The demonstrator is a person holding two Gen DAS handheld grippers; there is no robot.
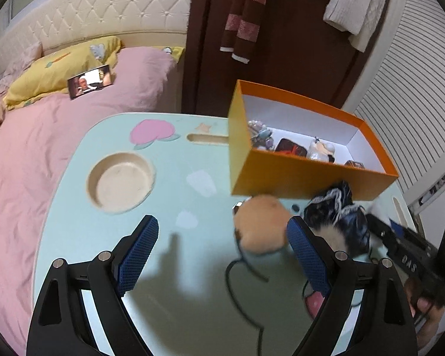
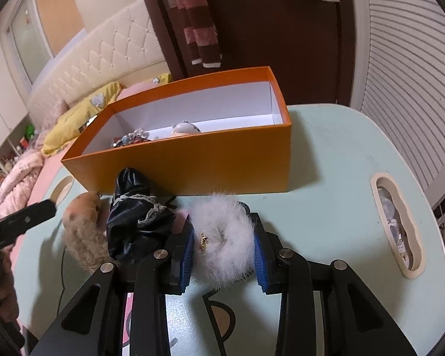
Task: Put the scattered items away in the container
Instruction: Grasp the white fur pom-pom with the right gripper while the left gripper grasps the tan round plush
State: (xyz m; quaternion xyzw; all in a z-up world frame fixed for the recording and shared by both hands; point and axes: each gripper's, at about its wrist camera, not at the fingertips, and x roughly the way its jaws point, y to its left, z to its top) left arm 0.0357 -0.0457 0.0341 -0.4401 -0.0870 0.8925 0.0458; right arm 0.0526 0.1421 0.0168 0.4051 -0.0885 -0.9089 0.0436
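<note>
An orange box point(image 1: 296, 175) point(image 2: 192, 166) with a white inside stands on the mint table and holds several small trinkets point(image 1: 293, 148). In front of it lie a tan fuzzy pom-pom point(image 1: 261, 225) point(image 2: 83, 237), a black satin scrunchie with lace trim point(image 1: 341, 213) point(image 2: 136, 225) and a white furry scrunchie point(image 2: 222, 237). My right gripper point(image 2: 222, 249) is shut on the white furry scrunchie, low on the table. My left gripper point(image 1: 222, 237) is open and empty; its right finger point(image 1: 305, 252) is beside the pom-pom.
The mint table point(image 1: 169, 296) has a round cup recess point(image 1: 121, 181) on the left and a slot point(image 2: 397, 222) at the right. A black cord point(image 1: 240, 279) trails from the pom-pom. A pink bed point(image 1: 44, 148) with a phone point(image 1: 90, 81) lies beyond the table.
</note>
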